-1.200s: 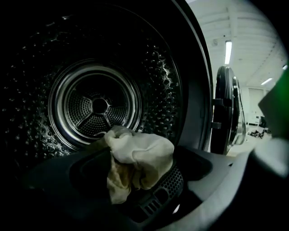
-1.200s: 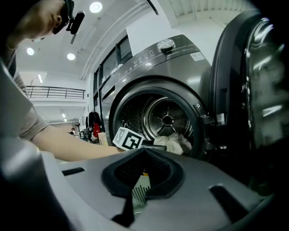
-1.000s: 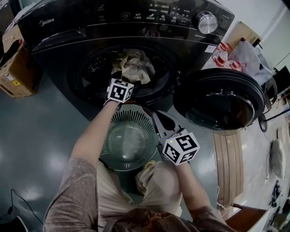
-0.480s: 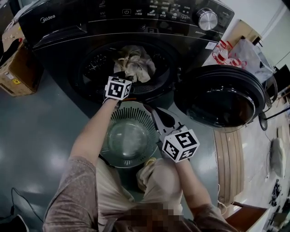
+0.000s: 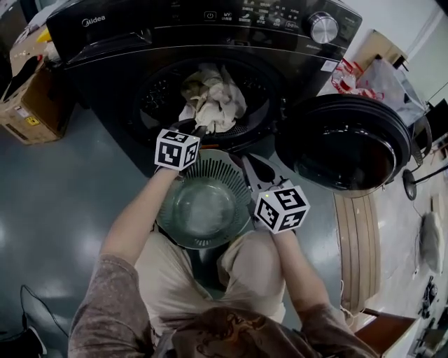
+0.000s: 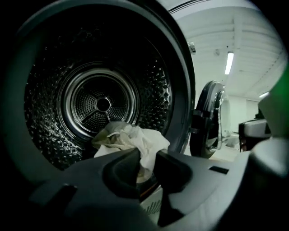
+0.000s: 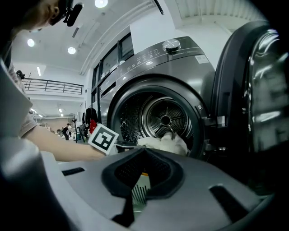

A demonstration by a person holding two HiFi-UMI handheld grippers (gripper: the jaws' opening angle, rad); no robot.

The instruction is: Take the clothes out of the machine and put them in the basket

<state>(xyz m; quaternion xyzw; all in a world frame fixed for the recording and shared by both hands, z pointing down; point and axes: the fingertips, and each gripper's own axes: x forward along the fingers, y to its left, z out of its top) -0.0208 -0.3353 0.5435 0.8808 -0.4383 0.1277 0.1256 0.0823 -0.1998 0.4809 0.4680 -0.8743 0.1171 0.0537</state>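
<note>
Left gripper [image 6: 146, 158] on cloth [image 6: 135, 137], Midea machine [image 5: 126, 52]

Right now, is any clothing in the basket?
No, the basket shows only its bare ribbed wall and bottom, while the cloth hangs at the mouth of the drum.

The brand name Midea [image 5: 92, 22] stands in light letters on the dark front of the washing machine [image 5: 112, 87], in its upper left corner. Left of the machine's round knob [image 5: 323, 26], the control panel [image 5: 255, 14] carries small white signs, too small to read.
</note>
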